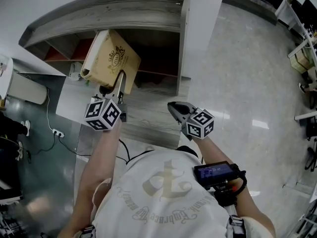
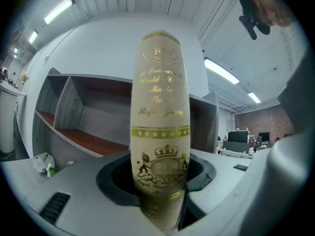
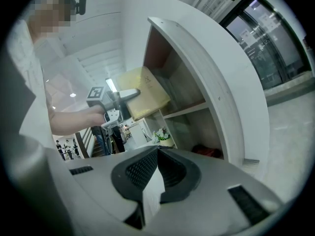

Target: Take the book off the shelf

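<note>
Book (image 1: 111,58) is out, clamped at the spine by the fingers of the left gripper (image 1: 120,79), held in the air just before the shelf (image 1: 148,14), right gripper (image 1: 174,108) closed on nothing: looks nearly done, only carrying it clear remains.

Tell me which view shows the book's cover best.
Head view: the book shows its cover with the gold emblem. Left gripper view gives only the spine, clamped between the jaws. Right gripper view catches it small and distant.

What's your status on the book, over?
Left gripper clamped on the book. Right gripper shut, empty. Book tilted in front of the shelf opening. No obstruction seen.
</note>
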Action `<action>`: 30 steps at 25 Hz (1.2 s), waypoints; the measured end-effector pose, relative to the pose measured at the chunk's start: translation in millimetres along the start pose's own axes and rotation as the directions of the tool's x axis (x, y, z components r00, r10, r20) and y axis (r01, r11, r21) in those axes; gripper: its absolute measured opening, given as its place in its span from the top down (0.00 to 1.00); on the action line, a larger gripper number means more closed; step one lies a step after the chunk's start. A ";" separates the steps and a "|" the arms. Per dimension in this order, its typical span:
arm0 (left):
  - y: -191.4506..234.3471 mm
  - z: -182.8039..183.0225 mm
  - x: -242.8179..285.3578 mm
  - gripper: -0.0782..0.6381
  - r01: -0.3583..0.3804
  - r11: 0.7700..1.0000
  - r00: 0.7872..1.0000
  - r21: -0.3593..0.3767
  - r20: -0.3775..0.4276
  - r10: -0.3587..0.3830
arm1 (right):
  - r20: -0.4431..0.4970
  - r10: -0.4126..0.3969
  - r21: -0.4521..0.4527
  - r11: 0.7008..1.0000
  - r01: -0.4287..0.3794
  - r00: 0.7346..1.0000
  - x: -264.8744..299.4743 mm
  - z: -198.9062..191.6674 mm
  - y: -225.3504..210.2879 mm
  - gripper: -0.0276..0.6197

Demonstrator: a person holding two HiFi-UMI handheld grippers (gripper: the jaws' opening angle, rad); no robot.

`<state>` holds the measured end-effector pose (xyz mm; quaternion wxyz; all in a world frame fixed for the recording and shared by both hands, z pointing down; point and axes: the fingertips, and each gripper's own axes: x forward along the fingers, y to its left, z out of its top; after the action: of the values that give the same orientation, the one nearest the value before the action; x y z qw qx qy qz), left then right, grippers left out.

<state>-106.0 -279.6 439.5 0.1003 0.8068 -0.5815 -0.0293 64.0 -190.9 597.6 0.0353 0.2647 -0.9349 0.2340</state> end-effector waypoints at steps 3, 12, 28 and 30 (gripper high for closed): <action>-2.5 0.7 -8.2 0.59 0.044 0.999 0.999 -0.010 0.002 -0.044 | -0.003 0.000 -0.005 1.000 0.000 1.000 3.8 1.5 6.3 0.95; -3.3 -3.8 -35.1 0.59 0.166 0.986 0.986 -0.025 0.011 -0.166 | -0.025 0.020 -0.009 1.000 -0.021 0.999 27.4 -6.7 27.9 0.95; 34.7 -57.3 -94.4 0.59 0.138 0.989 0.987 -0.060 -0.073 -0.142 | -0.043 0.010 0.006 1.000 -0.010 0.999 52.1 -10.7 44.5 0.95; 42.6 -66.4 -103.2 0.59 0.117 0.991 0.989 -0.070 -0.087 -0.123 | -0.046 0.015 0.006 1.000 -0.015 0.999 56.4 -12.0 47.5 0.95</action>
<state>-168.0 -186.6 505.6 0.1508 0.8371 -0.5256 -0.0174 -9.3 -176.8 599.0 0.0542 0.2524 -0.9351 0.2430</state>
